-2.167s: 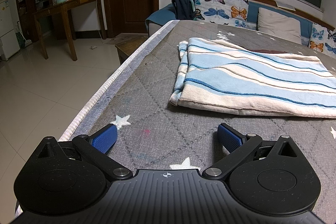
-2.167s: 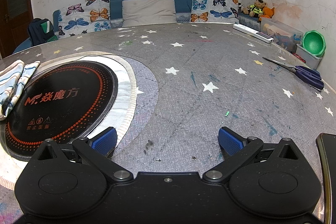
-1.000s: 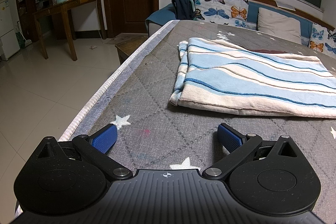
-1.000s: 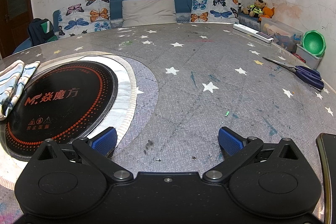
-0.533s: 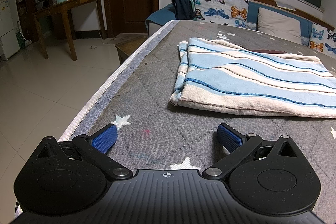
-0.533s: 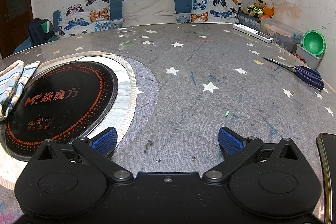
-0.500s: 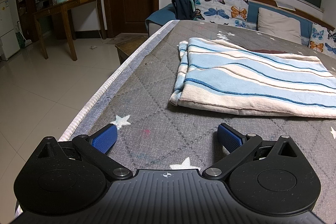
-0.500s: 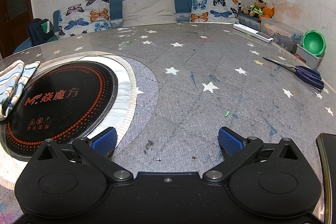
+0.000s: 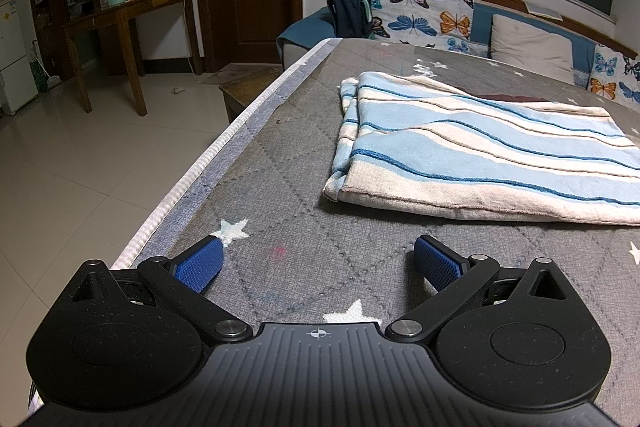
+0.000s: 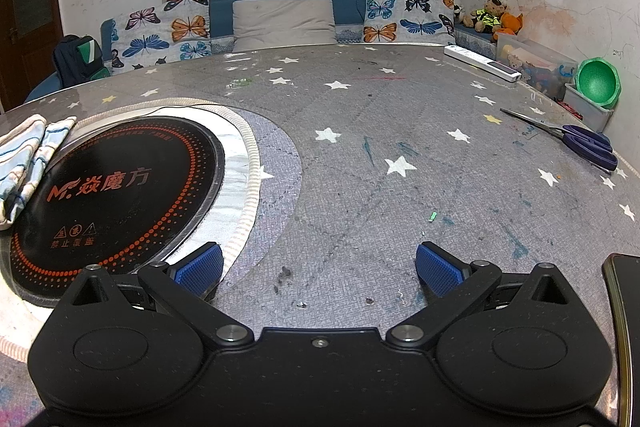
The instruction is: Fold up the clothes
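Note:
A blue-and-cream striped cloth (image 9: 480,155) lies folded flat on the grey star-patterned table (image 9: 280,195), ahead and right of my left gripper (image 9: 318,261). That gripper rests low near the table's left edge, open, with nothing between its blue pads (image 9: 200,265). In the right wrist view the same cloth (image 10: 24,163) shows only as a folded corner at the far left. My right gripper (image 10: 320,269) sits open over bare tabletop, well apart from the cloth, holding nothing.
A round black induction hob (image 10: 116,191) is set into the table beside the cloth. Scissors (image 10: 576,141), a white power strip (image 10: 484,63), storage boxes with a green bowl (image 10: 598,83) line the right side. A dark flat object (image 10: 624,307) lies at bottom right. Cushioned bench (image 10: 284,19) behind.

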Available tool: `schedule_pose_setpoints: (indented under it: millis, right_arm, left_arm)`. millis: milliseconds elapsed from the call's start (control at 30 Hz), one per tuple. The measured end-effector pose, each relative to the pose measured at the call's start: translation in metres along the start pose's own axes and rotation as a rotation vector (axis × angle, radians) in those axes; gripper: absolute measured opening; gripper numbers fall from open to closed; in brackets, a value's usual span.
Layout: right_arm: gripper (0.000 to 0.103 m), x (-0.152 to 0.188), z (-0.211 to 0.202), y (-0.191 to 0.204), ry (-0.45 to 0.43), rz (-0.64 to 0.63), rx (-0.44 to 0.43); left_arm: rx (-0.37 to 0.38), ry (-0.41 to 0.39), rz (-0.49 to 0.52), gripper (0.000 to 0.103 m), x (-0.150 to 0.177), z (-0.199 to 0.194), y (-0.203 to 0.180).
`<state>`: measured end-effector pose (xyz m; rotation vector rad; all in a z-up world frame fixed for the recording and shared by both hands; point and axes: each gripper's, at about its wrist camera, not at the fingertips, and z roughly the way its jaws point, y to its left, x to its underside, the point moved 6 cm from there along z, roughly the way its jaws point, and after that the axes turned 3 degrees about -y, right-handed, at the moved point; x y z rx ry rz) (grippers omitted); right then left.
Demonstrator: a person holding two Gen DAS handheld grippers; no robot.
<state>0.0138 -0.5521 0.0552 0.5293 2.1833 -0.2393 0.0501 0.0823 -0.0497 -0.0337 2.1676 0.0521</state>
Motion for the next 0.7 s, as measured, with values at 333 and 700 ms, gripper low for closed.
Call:
schedule_pose_setpoints:
  millis: [333, 700]
  right_arm:
    - [0.103, -0.0003, 0.0002, 0.0003, 0.0, 0.0, 0.0]
    - [0.103, -0.0002, 0.0002, 0.0001, 0.0, 0.0, 0.0]
  left_arm:
    - [0.0, 0.0, 0.0, 0.103, 0.0001, 0.0008, 0.002]
    - [0.0, 0.0, 0.0, 0.103, 0.0001, 0.0007, 0.0017]
